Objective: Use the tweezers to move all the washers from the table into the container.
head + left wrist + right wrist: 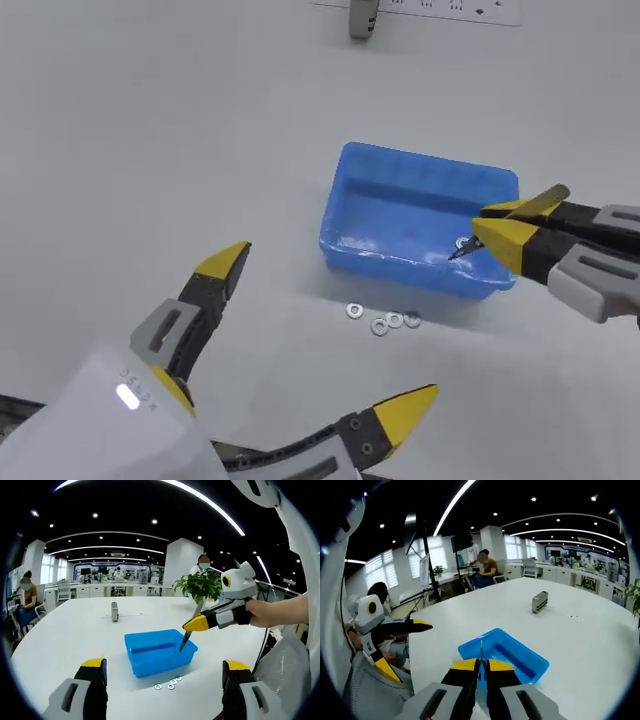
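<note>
A blue container (400, 268) stands on the white table. Several washers (380, 320) lie on the table just in front of its near wall. My right gripper (490, 225) is shut on the tweezers (462, 250), whose tip hangs inside the container's right end. A small washer (462, 243) shows beside the tip; I cannot tell whether it is held. My left gripper (315, 335) stands open low over the table, short of the washers. In the left gripper view the tweezers (186, 640) point down into the container (155, 665), above the washers (170, 685). The right gripper view shows the tweezers (481, 652) over the container (525, 655).
A small grey device (362, 18) and a white power strip (450, 8) lie at the table's far edge. The table is wide and bare to the left of the container. People sit at desks in the background, and a potted plant (200, 586) stands beyond the table.
</note>
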A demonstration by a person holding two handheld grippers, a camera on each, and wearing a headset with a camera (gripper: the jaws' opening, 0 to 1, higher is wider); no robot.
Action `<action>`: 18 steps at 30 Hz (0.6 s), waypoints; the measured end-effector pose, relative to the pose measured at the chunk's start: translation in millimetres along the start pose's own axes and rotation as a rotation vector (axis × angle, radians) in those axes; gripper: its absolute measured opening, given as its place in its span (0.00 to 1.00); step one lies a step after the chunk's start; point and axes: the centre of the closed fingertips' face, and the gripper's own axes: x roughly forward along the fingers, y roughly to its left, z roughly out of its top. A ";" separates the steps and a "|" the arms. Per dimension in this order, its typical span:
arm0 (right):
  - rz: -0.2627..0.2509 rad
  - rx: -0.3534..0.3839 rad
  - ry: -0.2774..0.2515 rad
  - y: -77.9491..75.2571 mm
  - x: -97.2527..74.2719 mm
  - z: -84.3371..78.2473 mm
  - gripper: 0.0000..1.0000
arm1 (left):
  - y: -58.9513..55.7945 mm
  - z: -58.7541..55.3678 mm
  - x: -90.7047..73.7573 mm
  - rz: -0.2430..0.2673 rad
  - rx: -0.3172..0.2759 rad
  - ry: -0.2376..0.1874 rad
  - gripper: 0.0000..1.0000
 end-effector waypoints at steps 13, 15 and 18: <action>0.097 -0.032 0.114 25.2 26.2 -38.5 0.03 | -1.1 -2.1 0.9 -0.009 -0.001 0.006 0.98; 0.100 -0.033 0.127 24.1 30.4 -44.1 0.03 | -1.7 -2.2 1.1 -0.013 0.000 0.006 0.98; 0.095 -0.040 0.150 22.1 33.2 -50.0 0.03 | -1.9 -4.5 1.6 -0.015 0.007 0.019 0.97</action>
